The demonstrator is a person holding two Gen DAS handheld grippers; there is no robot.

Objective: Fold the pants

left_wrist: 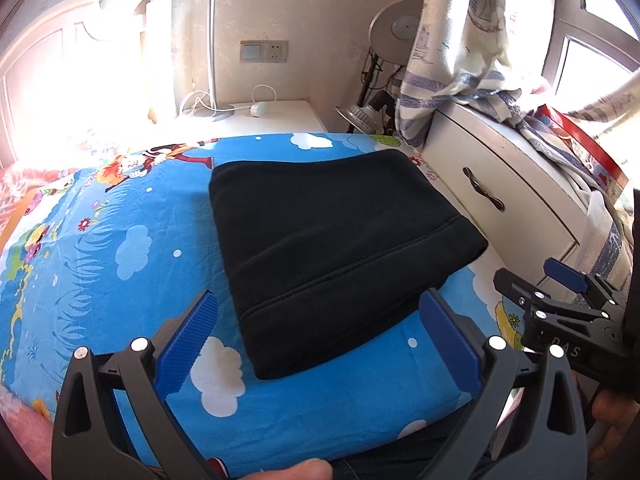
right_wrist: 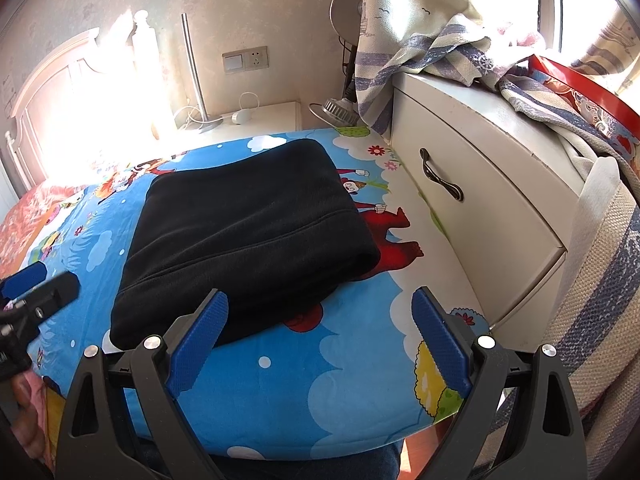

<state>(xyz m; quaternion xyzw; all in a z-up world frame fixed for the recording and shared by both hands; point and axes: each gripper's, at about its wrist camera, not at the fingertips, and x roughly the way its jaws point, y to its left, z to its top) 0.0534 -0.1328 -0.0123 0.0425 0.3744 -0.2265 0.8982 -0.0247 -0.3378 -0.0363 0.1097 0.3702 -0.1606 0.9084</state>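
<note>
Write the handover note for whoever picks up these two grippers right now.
Left gripper: open, empty, held just short of the near edge of the pants.
Right gripper: open, empty, over the sheet at the pants' near right corner.
Black pants: folded into a compact rectangle, lying flat on the blue cartoon bedsheet, beside the white drawer unit.
Done: the folding looks complete; nothing is gripped.
Left: probably only a check that the edges are square, or another fold if a smaller bundle is wanted.
</note>
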